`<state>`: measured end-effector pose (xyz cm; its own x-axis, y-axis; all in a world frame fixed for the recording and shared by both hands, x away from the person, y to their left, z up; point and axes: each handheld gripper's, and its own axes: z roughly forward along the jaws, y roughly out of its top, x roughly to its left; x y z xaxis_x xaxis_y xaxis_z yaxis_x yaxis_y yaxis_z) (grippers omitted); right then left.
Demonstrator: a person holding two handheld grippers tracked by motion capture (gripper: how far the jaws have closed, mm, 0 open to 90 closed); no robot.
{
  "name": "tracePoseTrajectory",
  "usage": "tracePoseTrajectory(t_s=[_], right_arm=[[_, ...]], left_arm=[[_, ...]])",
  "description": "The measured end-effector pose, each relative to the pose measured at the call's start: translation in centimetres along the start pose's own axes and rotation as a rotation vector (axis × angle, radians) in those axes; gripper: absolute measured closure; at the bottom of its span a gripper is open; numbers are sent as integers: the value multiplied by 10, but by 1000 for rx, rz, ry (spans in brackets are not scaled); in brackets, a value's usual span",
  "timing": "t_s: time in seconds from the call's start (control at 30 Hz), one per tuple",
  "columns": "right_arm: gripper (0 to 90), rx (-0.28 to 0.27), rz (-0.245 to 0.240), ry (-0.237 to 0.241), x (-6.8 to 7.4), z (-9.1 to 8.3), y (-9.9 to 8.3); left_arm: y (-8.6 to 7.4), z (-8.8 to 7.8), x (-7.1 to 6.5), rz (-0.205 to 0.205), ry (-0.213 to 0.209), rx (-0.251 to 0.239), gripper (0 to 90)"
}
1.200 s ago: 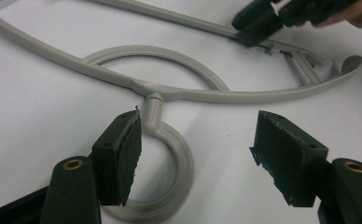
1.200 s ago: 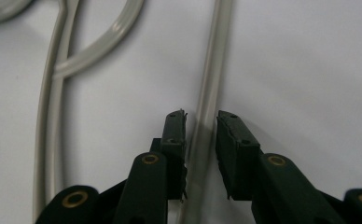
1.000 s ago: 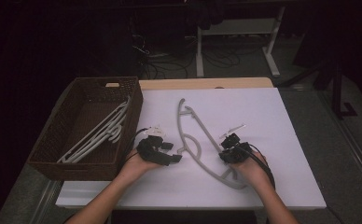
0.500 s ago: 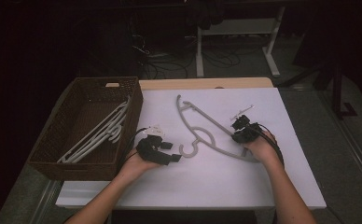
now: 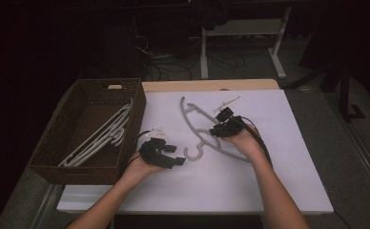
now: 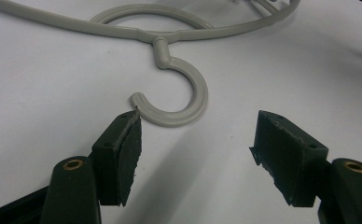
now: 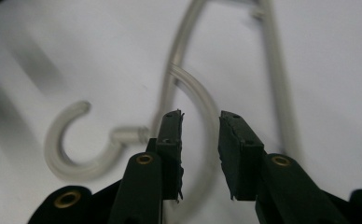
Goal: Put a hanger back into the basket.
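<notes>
A grey plastic hanger [image 5: 197,121] lies on the white table top [image 5: 288,162], its hook [image 5: 195,151] pointing toward the near edge. My right gripper [image 5: 216,130] is shut on the hanger's curved neck bar [image 7: 202,100], which runs between its jaws in the right gripper view [image 7: 201,123]. The hook [image 7: 67,158] lies to the left of those jaws. My left gripper [image 5: 173,155] rests just left of the hook. In the left gripper view its jaws stand wide open [image 6: 195,140], with the hook [image 6: 188,98] right in front and its tip beside the left pad [image 6: 128,140].
A dark wicker basket [image 5: 85,90] stands at the table's left edge with several pale hangers [image 5: 99,138] lying in it. A wooden strip [image 5: 211,85] runs along the far edge. Desk legs and cables lie on the dark floor beyond.
My right gripper has swung up and to the left with the hanger, turning it so the hook now lies near the left gripper. The left gripper has barely moved.
</notes>
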<state>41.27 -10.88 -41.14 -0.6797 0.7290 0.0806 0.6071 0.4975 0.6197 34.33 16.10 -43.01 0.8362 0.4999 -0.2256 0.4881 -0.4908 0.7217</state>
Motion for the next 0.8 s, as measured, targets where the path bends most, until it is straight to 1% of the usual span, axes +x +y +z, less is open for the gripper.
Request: tracePoseTrajectory(t_s=[0.1,0.17,0.23,0.3,0.37,0.4,0.47,0.53,0.63,0.67,0.7,0.73,0.8], right_arm=[[705,17,-9,20,9,20,10],[707,48,-12,21,14,35,15],[718,68,-15,24,17,44,17],[743,93,-28,-9,20,53,19],[784,107,-32,-9,21,57,19],[790,103,-39,-17,22,58,18],[797,103,-34,-10,21,58,18],[799,100,-49,-13,22,58,18],[805,102,-80,21,24,56,15],[807,103,-103,28,27,54,14],[809,102,-125,44,30,53,12],[811,103,-156,71,34,50,8],[812,105,-194,107,40,46,1]], left_arm=[[0,-1,0,-3,-2,-5,322],[0,-2,0,-5,-1,-7,323],[0,-2,1,-4,0,-7,322],[0,-2,0,-5,0,-8,323],[0,-2,0,-5,1,-8,323],[0,-2,0,-5,1,-8,322],[0,-2,0,-5,2,-10,322],[0,-2,0,-4,3,-9,322],[0,-2,0,-7,3,-12,322],[0,-3,0,-6,5,-12,322],[0,-3,1,-9,6,-15,322],[0,-4,2,-11,7,-18,321],[0,-6,3,-14,13,-22,322]])
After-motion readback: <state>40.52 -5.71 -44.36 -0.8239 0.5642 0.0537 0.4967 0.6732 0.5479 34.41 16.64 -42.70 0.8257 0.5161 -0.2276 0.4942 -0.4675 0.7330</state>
